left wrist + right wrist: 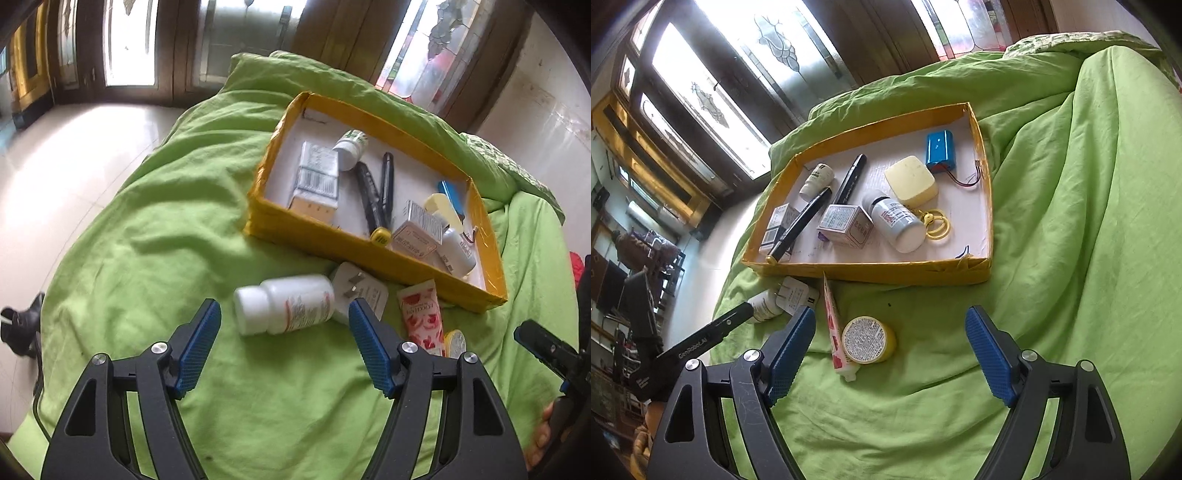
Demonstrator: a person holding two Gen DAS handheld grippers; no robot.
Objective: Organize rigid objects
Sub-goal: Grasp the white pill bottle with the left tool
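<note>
Both grippers hang wide open and empty, so the left gripper should drop squarely over the white pill bottle lying on the green bedding beside the yellow tray, pinching its body, not the cap.

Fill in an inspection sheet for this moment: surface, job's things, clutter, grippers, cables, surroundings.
Surface: wrinkled green bedspread.
Job's things: yellow tray holds boxes, two black pens, bottles, a cream case and a blue battery pack. Outside it, on the bedspread: white pill bottle on its side, white plug adapter, pink tube, yellow round tin.
Clutter: nothing seen.
Grippers: left gripper open, empty, the pill bottle just ahead; right gripper open, empty, near the tin.
Cables: red and black leads from the battery pack, inside the tray.
Surroundings: pale tiled floor, wood-framed glass doors.
</note>
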